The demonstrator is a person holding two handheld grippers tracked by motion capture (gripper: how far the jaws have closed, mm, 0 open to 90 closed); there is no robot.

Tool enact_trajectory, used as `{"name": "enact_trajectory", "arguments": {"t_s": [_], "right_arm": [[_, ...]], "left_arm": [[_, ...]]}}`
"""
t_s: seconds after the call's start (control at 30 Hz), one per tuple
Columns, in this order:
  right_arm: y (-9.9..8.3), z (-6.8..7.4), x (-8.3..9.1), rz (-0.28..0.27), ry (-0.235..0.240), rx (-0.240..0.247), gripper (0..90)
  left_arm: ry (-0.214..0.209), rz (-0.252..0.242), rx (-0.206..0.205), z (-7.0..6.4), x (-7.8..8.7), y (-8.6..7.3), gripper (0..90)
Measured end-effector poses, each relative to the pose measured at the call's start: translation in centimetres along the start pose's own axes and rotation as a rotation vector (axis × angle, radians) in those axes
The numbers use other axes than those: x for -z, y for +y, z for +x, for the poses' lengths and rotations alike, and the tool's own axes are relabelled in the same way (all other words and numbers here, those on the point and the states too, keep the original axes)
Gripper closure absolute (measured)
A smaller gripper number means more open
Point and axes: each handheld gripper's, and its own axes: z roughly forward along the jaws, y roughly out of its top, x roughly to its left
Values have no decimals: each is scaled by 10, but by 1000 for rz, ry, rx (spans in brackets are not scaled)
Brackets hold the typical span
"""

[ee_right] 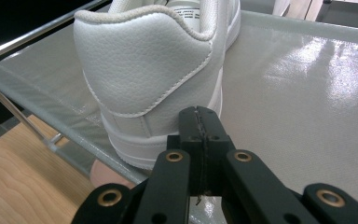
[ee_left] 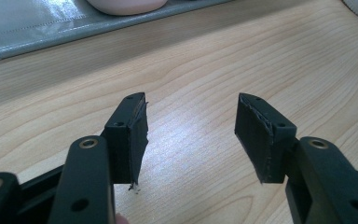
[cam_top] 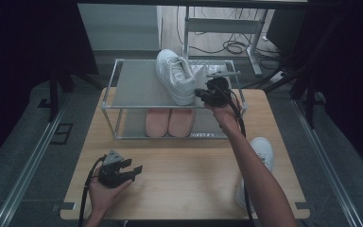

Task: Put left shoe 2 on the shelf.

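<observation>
- The white sneaker (cam_top: 176,75) stands upright on the top shelf of the shoe rack (cam_top: 108,98), heel toward the person; judged from how it sits, this shoe is already placed, or nearly so.
- The right tongs (cam_top: 203,93) are at the sneaker's heel, just beside its sole. In the right gripper view the right tongs (ee_right: 199,122) are clenched, jaws pressed flat together with nothing between them, the tips right at the heel of the sneaker (ee_right: 154,79). Whether they touch the sole cannot be told; they may be nudging it into line.
- The left tongs (cam_top: 131,168) rest low over the counter (cam_top: 184,175), well apart from the rack, released: in the left gripper view their jaws (ee_left: 191,135) stand wide apart over bare wood.
- Below the right tongs, on the lower shelf, lies a pair of pink slippers (cam_top: 169,122).
- A second white sneaker (cam_top: 263,150) lies off the counter's edge, down by the right forearm; what seems left is to fetch it and set it on the top shelf beside its mate.
</observation>
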Motion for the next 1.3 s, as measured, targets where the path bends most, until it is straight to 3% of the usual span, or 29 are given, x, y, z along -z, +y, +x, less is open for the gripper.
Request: {"name": "enact_trajectory", "arguments": {"t_s": [0.57, 1.3], "right_arm": [[2, 14, -5, -8, 22, -5, 894], [8, 53, -29, -8, 100, 17, 893]], "left_arm": [[-3, 2, -4, 0, -1, 0, 445], [-2, -4, 2, 1, 0, 0, 445]]}}
